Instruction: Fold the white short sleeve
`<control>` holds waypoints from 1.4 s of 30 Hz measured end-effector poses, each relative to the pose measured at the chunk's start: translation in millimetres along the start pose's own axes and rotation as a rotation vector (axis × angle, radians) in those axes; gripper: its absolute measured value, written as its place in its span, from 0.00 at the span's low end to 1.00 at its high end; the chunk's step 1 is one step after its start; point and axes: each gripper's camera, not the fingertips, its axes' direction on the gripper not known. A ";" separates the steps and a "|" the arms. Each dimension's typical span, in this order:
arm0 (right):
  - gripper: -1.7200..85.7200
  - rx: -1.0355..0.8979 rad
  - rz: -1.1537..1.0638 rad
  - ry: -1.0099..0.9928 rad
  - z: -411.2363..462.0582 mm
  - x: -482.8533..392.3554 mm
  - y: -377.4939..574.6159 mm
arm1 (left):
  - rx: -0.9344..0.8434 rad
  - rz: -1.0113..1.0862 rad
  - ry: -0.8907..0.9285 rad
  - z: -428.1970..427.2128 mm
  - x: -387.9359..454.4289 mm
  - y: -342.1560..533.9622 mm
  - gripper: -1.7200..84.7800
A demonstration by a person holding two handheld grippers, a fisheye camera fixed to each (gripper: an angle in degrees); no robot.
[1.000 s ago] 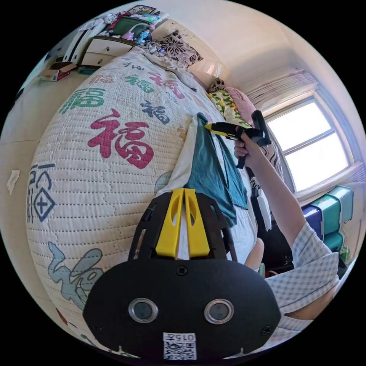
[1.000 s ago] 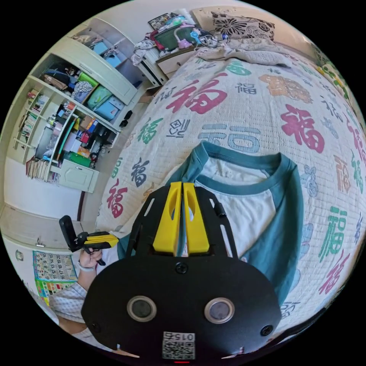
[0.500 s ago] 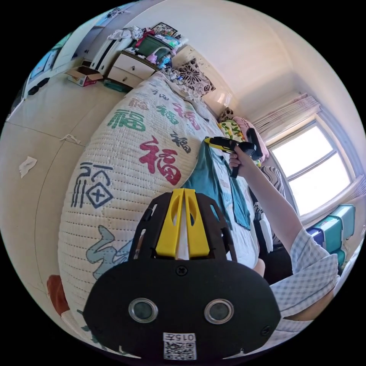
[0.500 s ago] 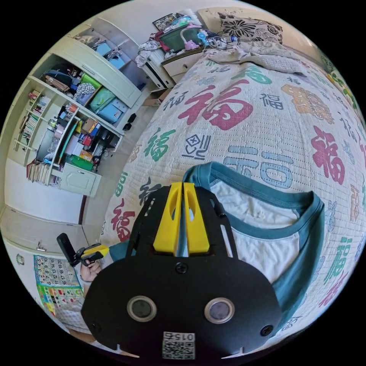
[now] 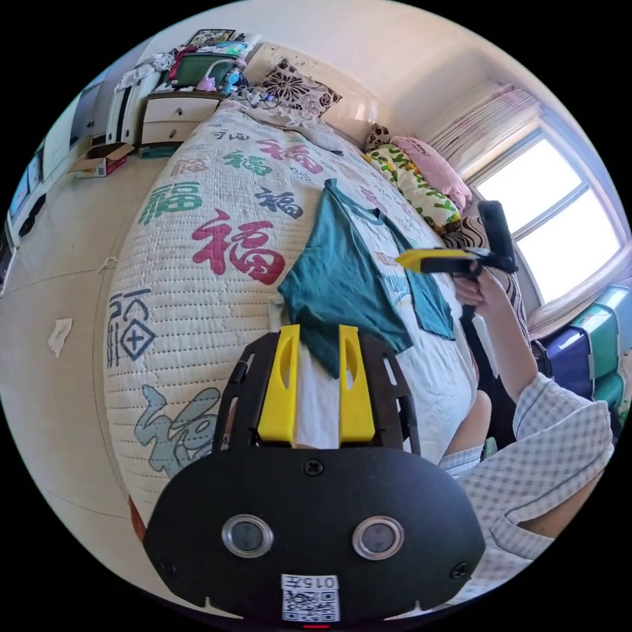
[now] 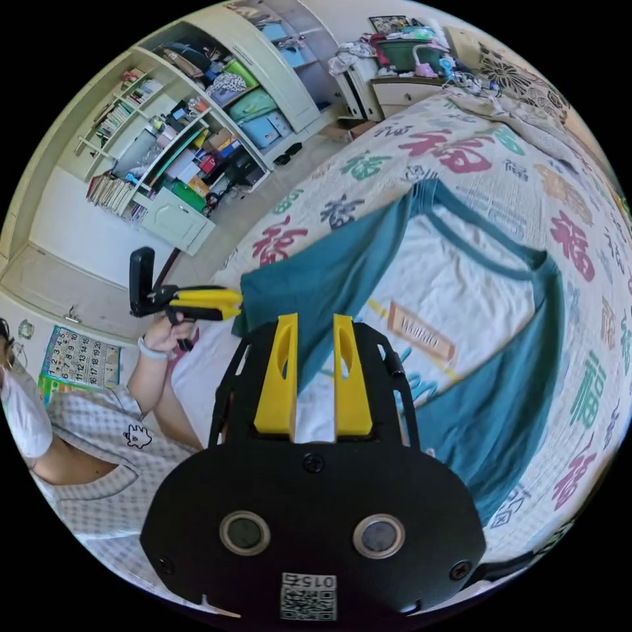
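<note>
The white short sleeve (image 6: pixel 454 296) is lying flat on the bed (image 5: pixel 197 276), limp and light (best pinched at a teal sleeve edge), while both claws (image 5: pixel 316 385) (image 6: pixel 314 375) are hovering spread.

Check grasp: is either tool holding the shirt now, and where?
Nothing held. Left tool and right tool both have jaws apart, off the shirt, which lies spread on the bed.

Shirt (image 6: pixel 461 296) flat on quilted bed (image 5: pixel 197 276)
</note>
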 end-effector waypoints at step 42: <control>0.02 -0.110 0.092 0.095 21.7 -5.5 92.9 | -0.144 0.109 -0.040 33.5 64.4 7.9 0.03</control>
